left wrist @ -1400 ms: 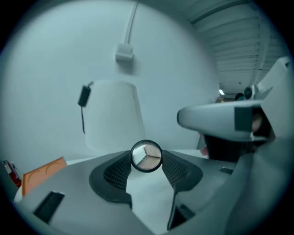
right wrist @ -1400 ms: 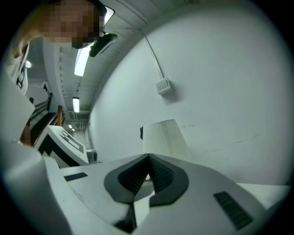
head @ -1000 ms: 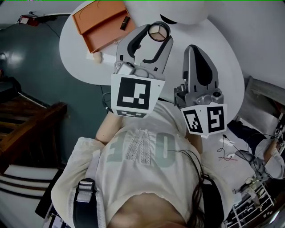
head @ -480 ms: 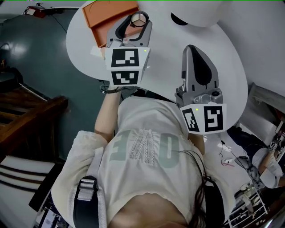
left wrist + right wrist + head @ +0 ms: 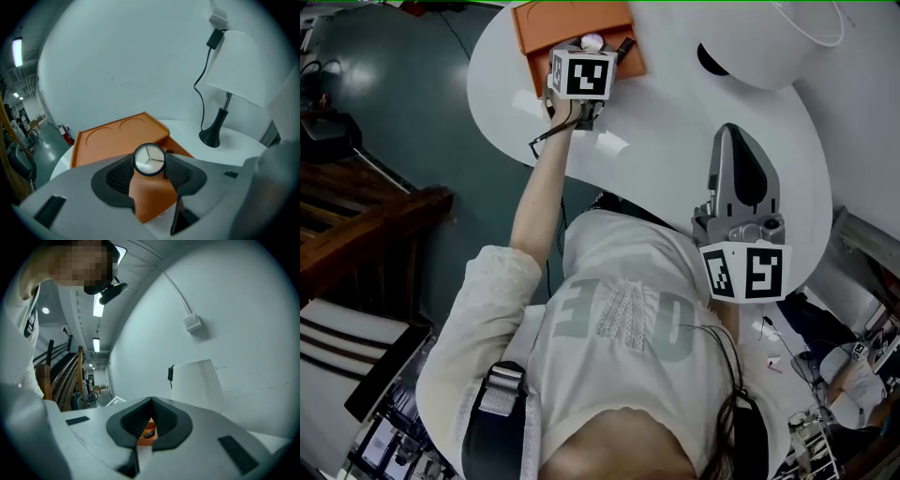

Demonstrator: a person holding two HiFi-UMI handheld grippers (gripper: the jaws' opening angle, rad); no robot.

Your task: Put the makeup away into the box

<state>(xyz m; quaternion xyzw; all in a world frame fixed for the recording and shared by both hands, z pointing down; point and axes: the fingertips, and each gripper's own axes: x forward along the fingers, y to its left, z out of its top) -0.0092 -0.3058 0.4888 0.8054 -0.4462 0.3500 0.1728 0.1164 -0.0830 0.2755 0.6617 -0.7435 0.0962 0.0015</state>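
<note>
Status: one item is in transfer and has not been released.

1. Left gripper (image 5: 591,44): reached forward at arm's length, positioned over the orange box (image 5: 534,33). Its jaws are closed narrowly on a round compact (image 5: 149,159) with a dark rim and a pale, three-part face. The pads grip the compact by its edge on both sides. The compact is above the near part of the box, with orange surface directly behind it. Whether it touches the box floor cannot be told.

2. Box: open on the white table (image 5: 675,122), at the table edge far from the person. The lid stands tilted back behind the base and shows two shallow round recesses.

3. Items already in the box: one dark tube (image 5: 625,47), lying just right of the compact.

4. Right gripper (image 5: 737,141): held close to the chest, well apart from the box. Its jaw tips meet and nothing is gripped. The box and the tube show far off through the gap below the tips.

5. Lamp (image 5: 211,136): to the right of the box, clear of the working area.

Remaining, as a judgement: lower the compact, spread the left jaws, and withdraw. Two pale patches lie on the table near the box; whether they are makeup cannot be told. Closing the lid may follow.
</note>
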